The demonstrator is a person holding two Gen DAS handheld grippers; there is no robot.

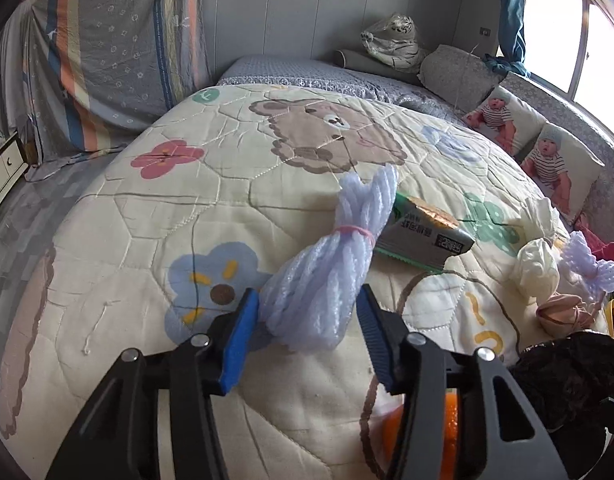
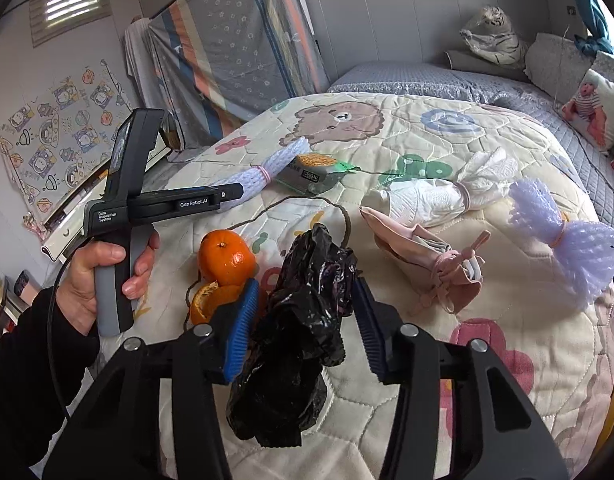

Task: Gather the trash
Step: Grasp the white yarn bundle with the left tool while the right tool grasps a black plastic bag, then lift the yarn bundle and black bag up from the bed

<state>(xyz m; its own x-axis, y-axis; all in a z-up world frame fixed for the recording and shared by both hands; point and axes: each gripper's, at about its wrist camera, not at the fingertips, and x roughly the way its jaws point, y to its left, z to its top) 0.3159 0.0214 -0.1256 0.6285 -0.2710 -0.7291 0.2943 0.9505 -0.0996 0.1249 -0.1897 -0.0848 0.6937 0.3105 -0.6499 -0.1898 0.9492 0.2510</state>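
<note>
A lavender foam net bundle point(image 1: 327, 272) tied with a pink band lies on the bear-print quilt point(image 1: 155, 216). My left gripper point(image 1: 307, 292) is around its near end, and both blue pads touch its sides. A crumpled black plastic bag point(image 2: 303, 320) sits between the pads of my right gripper point(image 2: 305, 282), pressed on both sides. A whole orange point(image 2: 227, 256) and an orange peel point(image 2: 211, 300) lie just left of the bag. In the right wrist view a hand point(image 2: 103, 268) holds the left gripper's handle.
Spread over the quilt are a green-grey snack packet point(image 2: 315, 172), a tied white tissue bundle point(image 2: 439, 192), a pink cloth pouch point(image 2: 427, 264) and a second foam net point(image 2: 567, 248). Baby-print pillows point(image 1: 547, 160) line the right side. A plush tiger point(image 1: 395, 40) sits at the back.
</note>
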